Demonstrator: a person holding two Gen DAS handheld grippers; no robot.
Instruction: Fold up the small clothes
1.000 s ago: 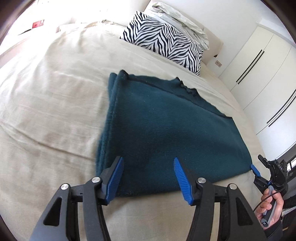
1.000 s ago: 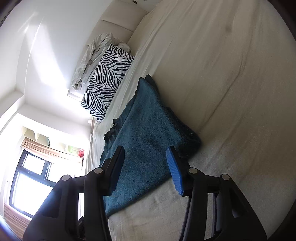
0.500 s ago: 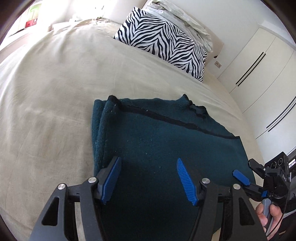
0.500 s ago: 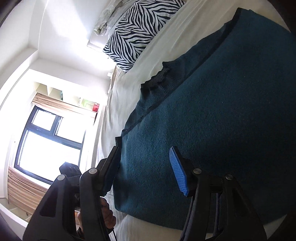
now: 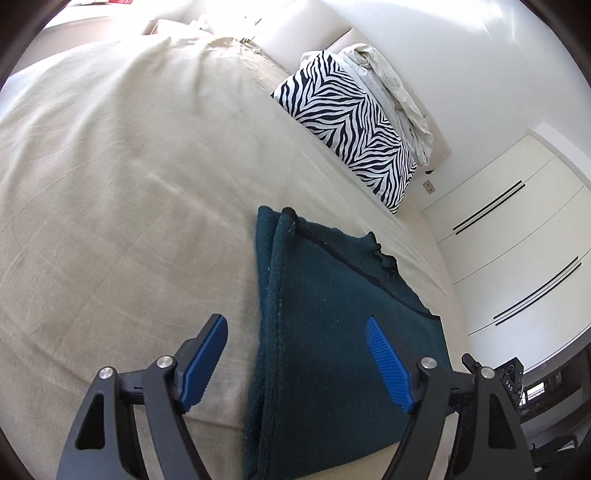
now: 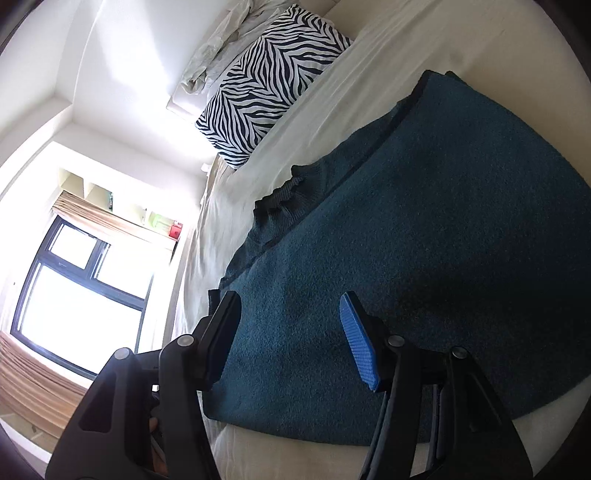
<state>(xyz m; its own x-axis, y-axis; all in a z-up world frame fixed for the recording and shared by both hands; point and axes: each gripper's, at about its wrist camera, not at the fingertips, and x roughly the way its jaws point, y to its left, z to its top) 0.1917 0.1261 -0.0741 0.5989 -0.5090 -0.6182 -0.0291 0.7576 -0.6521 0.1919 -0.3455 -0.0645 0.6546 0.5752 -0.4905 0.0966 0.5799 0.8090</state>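
A zebra-print pillow (image 5: 354,122) is leaning at the head of a bed whose beige cover (image 5: 122,192) is lying in soft creases across the mattress. A crumpled pale sheet (image 5: 391,79) is resting on the pillow and against the cream padded headboard (image 5: 295,29). White wardrobe doors (image 5: 517,236) with dark bar handles are lining the wall beyond the bed's far corner. Daylight is pouring through a dark-framed window (image 6: 77,288), with a tan blind (image 6: 107,219) hanging above it and open shelves (image 6: 88,190) sitting higher still.
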